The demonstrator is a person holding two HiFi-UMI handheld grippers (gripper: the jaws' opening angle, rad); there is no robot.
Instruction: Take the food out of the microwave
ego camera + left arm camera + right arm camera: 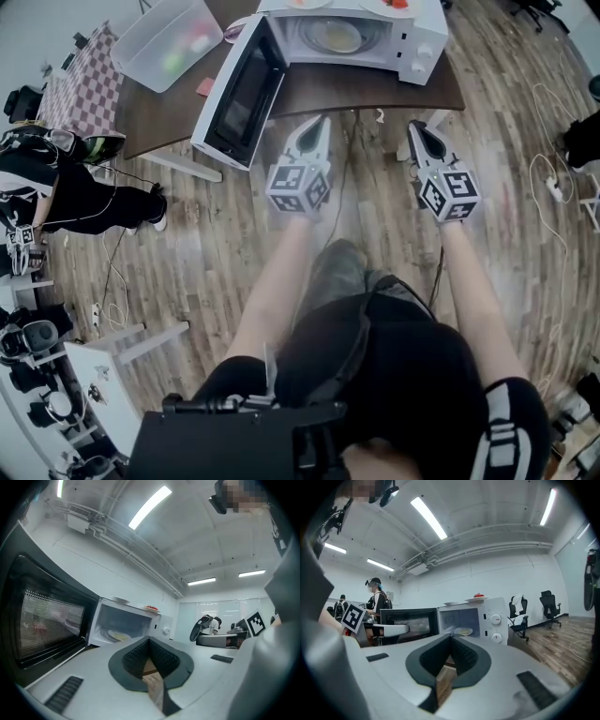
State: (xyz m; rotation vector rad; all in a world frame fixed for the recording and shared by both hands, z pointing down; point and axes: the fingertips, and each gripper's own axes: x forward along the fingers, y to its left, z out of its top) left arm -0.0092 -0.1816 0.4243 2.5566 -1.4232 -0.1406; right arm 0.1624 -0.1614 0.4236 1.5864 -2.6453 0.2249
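Head view: plate of food (337, 36) in the open microwave (412, 37) at top centre, straight above the left gripper (321, 122), which is nearer than the right gripper (416, 127) below the knobs; both pairs of jaws together, empty; door (239, 94) swung out left, bin (169, 42) upper left.
Left gripper view: plate (117, 635) left of centre beyond the closed jaws, door (42, 620) at the left edge.
Right gripper view: plate (463, 631) just above the closed jaws, nothing between.

microwave (417, 42) top cropped, food (337, 36) (perhaps flatbread) indistinct
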